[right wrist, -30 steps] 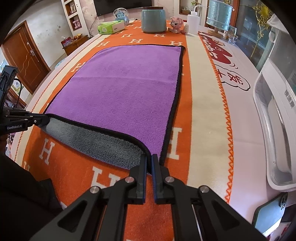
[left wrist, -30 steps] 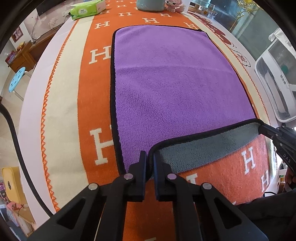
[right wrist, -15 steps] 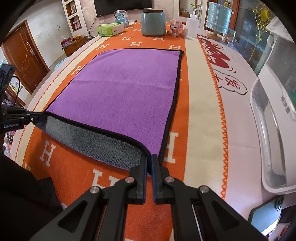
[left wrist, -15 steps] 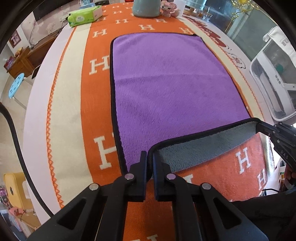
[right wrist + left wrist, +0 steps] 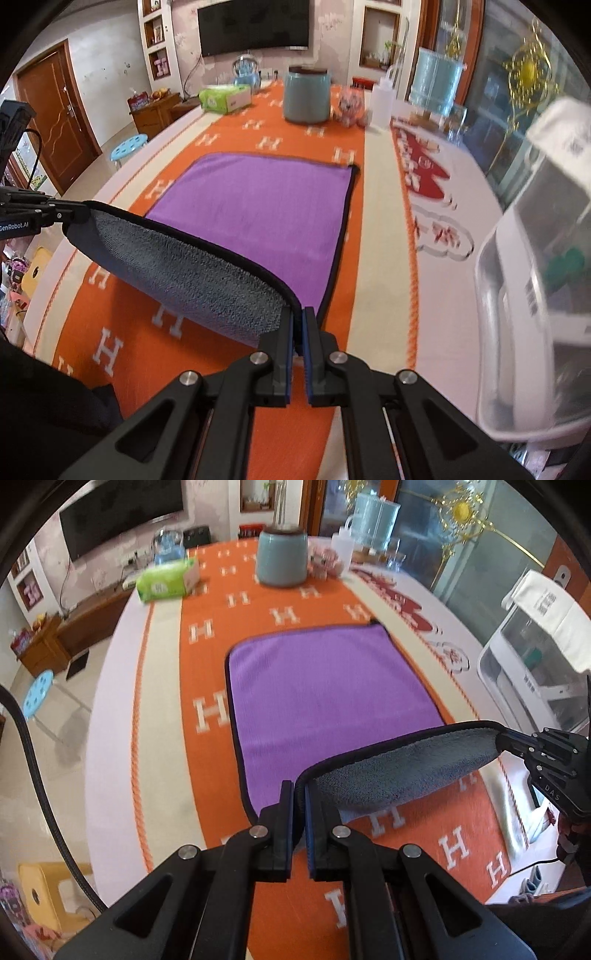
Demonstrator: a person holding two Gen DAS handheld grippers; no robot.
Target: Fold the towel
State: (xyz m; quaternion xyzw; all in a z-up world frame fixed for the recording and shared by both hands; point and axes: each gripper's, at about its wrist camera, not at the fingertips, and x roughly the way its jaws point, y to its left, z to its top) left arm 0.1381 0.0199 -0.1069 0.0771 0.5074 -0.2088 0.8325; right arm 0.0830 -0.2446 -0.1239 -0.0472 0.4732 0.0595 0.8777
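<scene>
A purple towel with a black hem and grey underside lies on an orange table cloth; it also shows in the right wrist view. My left gripper is shut on the towel's near left corner. My right gripper is shut on the near right corner. Both hold the near edge raised above the table, so the grey underside faces me. The right gripper appears at the right of the left wrist view, the left gripper at the left of the right wrist view.
A teal jar, a green tissue pack, a pink toy and a white bottle stand at the table's far end. A white plastic bin sits at the right. A blue stool stands left of the table.
Both grippers have lifted the towel's near edge higher and carried it forward over the towel. More grey underside shows and the flat purple part looks shorter.
</scene>
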